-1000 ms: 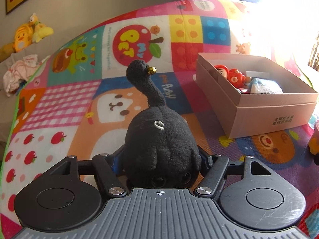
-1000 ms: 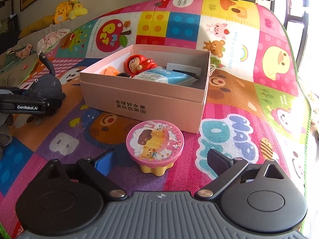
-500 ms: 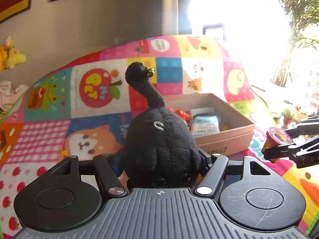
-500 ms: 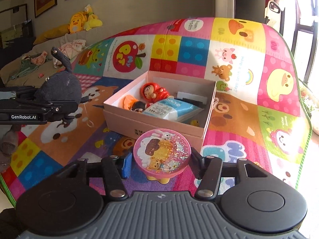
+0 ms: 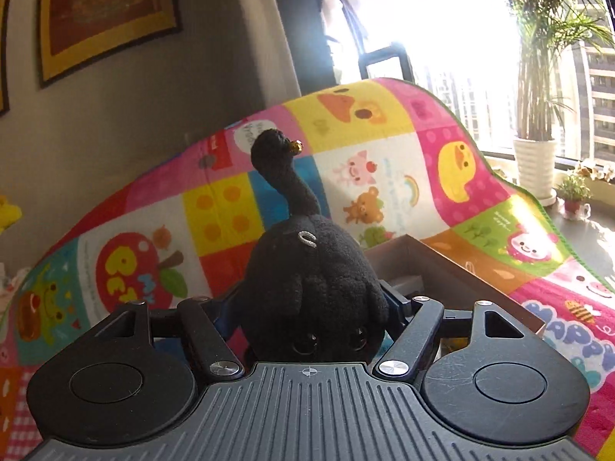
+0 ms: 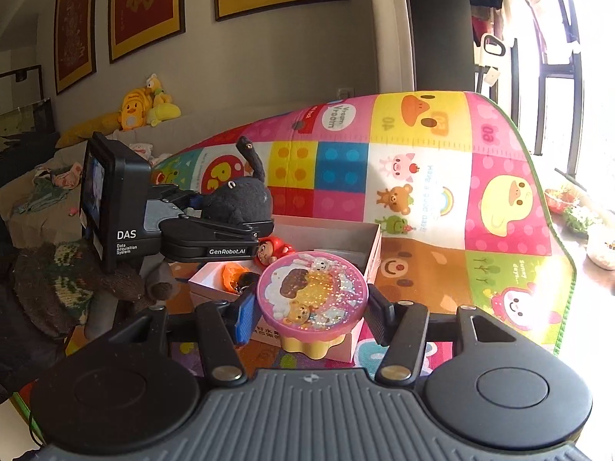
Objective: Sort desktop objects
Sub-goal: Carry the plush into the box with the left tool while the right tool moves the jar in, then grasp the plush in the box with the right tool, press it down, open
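Note:
A black plush bird with a long neck and a gold bead eye sits between my left gripper's pads. The jaws are opening slightly, and the pads still press its sides. In the right wrist view the left gripper holds this plush above the left end of the open pink cardboard box. My right gripper is shut on a round pink tin with cartoon animals on its lid, raised in front of the box. A red doll and an orange toy lie in the box.
A colourful play mat covers the surface under the box. A potted palm stands by the bright window on the right. Yellow plush toys rest on a sofa at the left. A knitted sleeve is behind the left gripper.
The right gripper closed on the pink tin and lifted it off the mat. The left gripper rose and swung right with the plush, from beside the box to above it.

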